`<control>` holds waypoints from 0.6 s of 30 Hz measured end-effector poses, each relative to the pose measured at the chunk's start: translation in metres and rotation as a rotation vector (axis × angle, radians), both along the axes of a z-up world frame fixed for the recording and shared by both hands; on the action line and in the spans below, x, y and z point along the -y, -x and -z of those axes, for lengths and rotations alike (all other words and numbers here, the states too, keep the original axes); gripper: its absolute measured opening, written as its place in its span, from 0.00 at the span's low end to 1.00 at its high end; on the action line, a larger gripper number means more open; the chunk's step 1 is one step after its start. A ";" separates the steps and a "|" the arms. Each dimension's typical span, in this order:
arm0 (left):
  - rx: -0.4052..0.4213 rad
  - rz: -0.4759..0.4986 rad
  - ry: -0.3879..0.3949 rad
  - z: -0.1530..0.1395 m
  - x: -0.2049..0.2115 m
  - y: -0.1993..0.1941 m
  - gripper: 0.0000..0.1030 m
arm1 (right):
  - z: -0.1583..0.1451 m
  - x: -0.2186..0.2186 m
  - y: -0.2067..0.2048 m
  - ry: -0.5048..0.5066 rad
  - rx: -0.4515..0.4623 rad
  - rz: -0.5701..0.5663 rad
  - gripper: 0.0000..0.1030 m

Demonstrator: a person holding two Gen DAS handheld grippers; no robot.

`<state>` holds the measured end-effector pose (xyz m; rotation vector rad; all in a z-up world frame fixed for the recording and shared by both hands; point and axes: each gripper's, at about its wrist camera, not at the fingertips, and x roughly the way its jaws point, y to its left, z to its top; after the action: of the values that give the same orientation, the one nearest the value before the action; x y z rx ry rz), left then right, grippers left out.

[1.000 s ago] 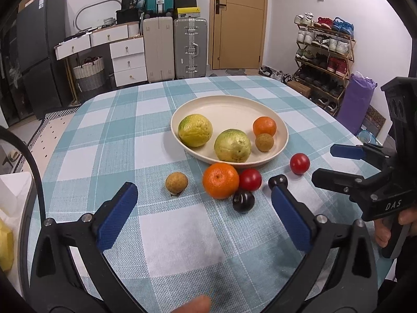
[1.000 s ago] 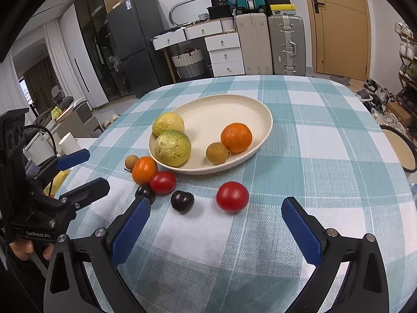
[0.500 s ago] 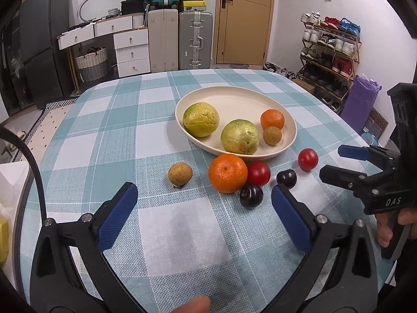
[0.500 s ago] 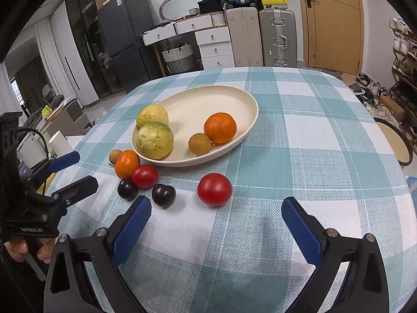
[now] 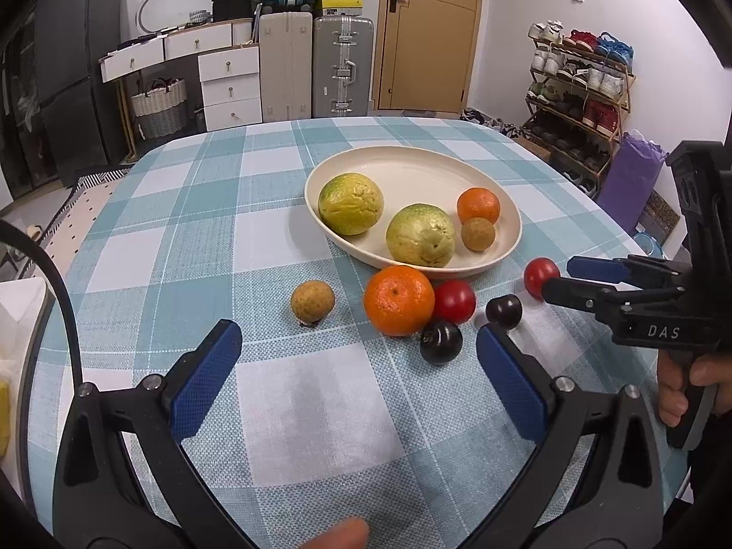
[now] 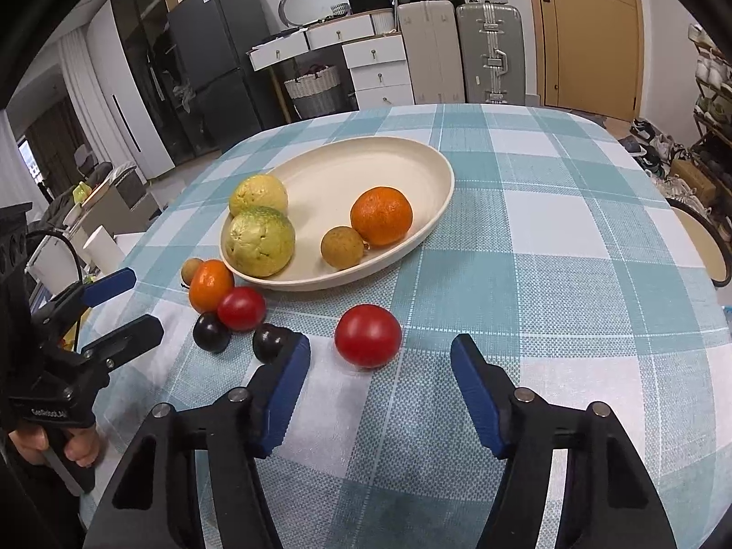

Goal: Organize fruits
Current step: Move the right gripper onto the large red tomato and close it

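Right gripper (image 6: 379, 393) with jaws wide, tomato (image 6: 368, 336) on the tabletop (image 6: 526, 302) just ahead at 12 o'clock, plate (image 6: 437, 210) beyond at 11: best advanced level, centred, closed gently to avoid rolling or bruising.

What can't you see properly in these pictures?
- Small brown round fruit on the cloth: right wrist view, half hidden behind the loose orange.
- Dark plum: right wrist view, partly covered by the right gripper's blue pad.
- Red tomato: left wrist view, partly behind that gripper's finger.
- Yellow object: left wrist view, cut off by the edge.
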<state>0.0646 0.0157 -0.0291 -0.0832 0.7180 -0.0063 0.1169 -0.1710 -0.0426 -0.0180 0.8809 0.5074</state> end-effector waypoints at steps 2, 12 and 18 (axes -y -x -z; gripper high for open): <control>-0.002 0.001 0.000 0.000 0.000 0.000 0.99 | 0.000 -0.001 -0.001 0.002 -0.003 -0.004 0.61; -0.009 -0.004 -0.001 0.000 0.001 -0.001 0.99 | 0.003 -0.009 -0.008 0.009 -0.019 -0.007 0.53; -0.015 -0.003 0.009 0.001 0.000 -0.003 0.99 | 0.006 -0.012 -0.012 0.015 -0.033 -0.008 0.50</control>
<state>0.0672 0.0161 -0.0299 -0.0928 0.7329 -0.0062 0.1285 -0.1589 -0.0489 -0.0268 0.9169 0.5099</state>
